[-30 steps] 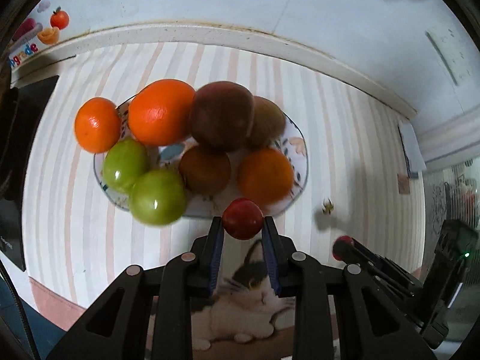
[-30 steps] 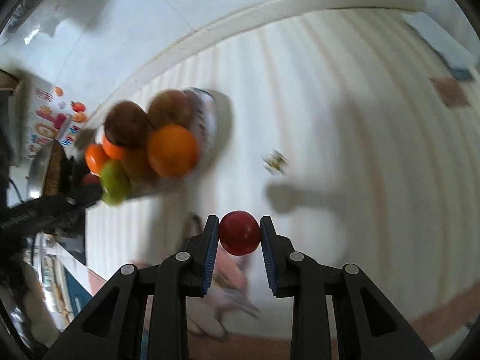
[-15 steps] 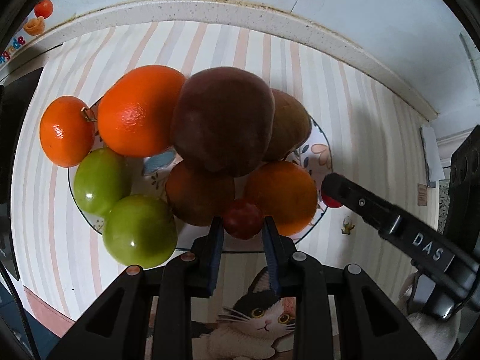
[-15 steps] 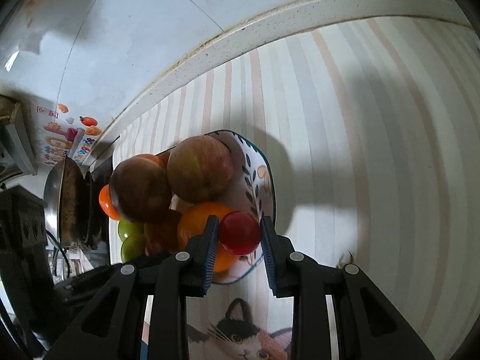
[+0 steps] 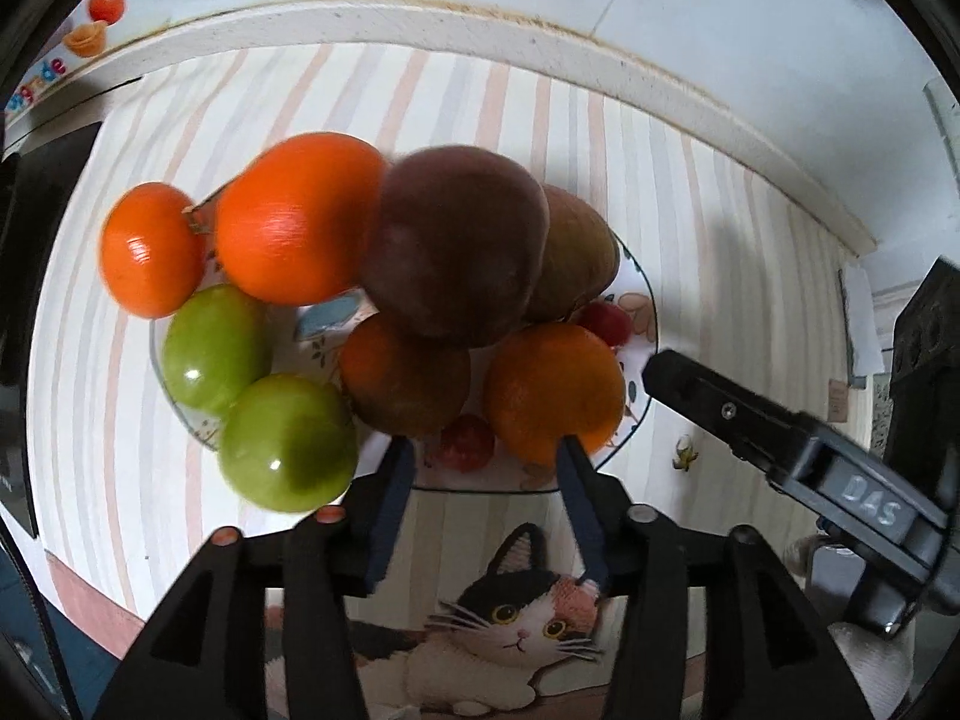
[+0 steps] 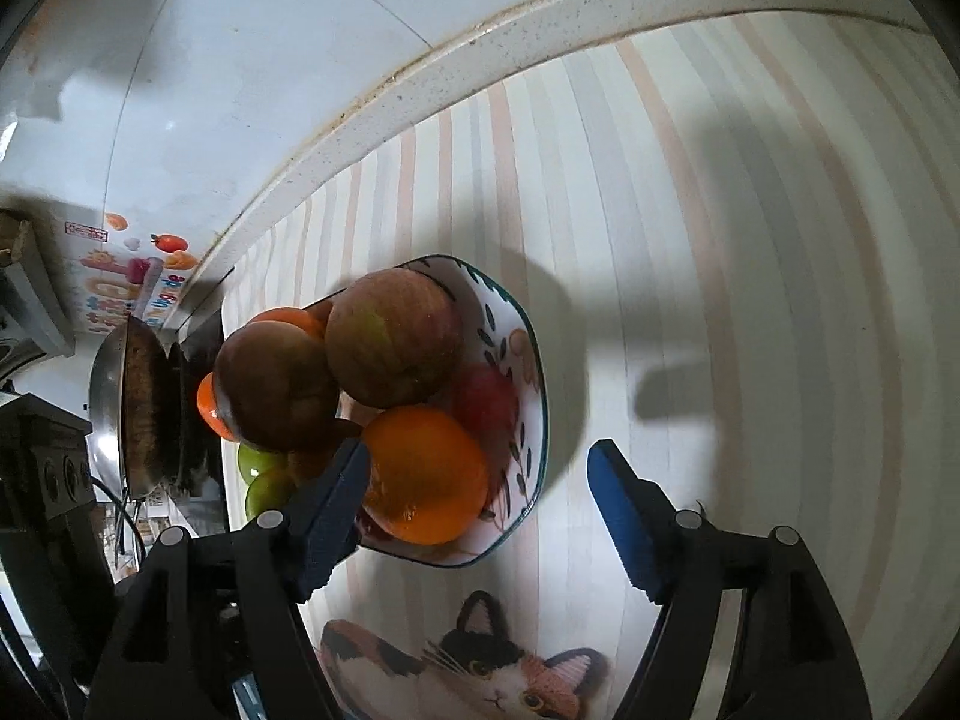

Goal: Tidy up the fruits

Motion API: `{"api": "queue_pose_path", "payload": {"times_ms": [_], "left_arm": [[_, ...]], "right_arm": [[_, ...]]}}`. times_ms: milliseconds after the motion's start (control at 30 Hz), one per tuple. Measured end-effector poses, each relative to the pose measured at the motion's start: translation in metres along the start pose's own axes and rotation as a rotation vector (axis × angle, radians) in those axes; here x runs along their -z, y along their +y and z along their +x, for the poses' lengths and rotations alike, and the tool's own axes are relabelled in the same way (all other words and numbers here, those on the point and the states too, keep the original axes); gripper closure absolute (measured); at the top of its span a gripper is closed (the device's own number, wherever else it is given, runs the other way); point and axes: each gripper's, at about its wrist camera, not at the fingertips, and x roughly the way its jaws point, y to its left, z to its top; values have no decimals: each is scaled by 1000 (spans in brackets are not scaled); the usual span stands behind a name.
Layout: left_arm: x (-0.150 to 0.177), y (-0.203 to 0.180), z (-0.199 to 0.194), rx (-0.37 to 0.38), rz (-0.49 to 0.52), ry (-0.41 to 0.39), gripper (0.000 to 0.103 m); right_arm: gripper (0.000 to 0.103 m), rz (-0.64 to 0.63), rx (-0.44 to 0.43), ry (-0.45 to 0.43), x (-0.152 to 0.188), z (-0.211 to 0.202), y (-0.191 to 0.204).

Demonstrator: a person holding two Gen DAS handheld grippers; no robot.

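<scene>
The two small red fruits are now sitting on the patterned plate (image 5: 636, 414): one red fruit (image 5: 467, 441) is lying at the near rim, between the brown fruit (image 5: 405, 378) and the near orange (image 5: 555, 396), and the other red fruit (image 6: 485, 399) is resting on the far side of that orange, beside the big apple (image 6: 393, 336). You are holding the left gripper (image 5: 485, 459) with its jaws spread wide and nothing between them, just off the near red fruit. Your right gripper (image 6: 480, 474) is likewise gaping and empty, its left pad close against the orange.

To finish this release well, I judge you should be backing both grippers straight out along their fingers, keeping the pads off the orange, since the pile is stacked high and a nudge could set the round fruits rolling; the mandarin (image 5: 150, 249) is already sitting at the plate's edge.

Compared with half a second ago, both grippers were clamping a red fruit each; now both have let go, and the fruits are lying on the plate instead of between the pads.
</scene>
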Motion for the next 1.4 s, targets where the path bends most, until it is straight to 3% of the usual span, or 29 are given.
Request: {"api": "queue_pose_path", "payload": {"times_ms": [133,267,467,633,933,1400], "left_arm": [[10,9,-22,-41,-7,-54,29],[22,18,-42,-112,-11,-108,13],[44,30,-71,-167,-2,-187,9],[63,37,-97,-199,34,-244,8],[102,49,-152,-163,103,-334,8],[213,73,-265,-142,181,-527,8]], "right_arm": [[10,-55,110,-24,11,-15,4],[6,-137,253,-63,31,-34,17],[3,-214,349,-145,61,-68,51],[3,-246,368,-220,80,-99,76],[3,-208,418,-318,130,-143,111],[3,-239,455,-547,284,-248,196]]}}
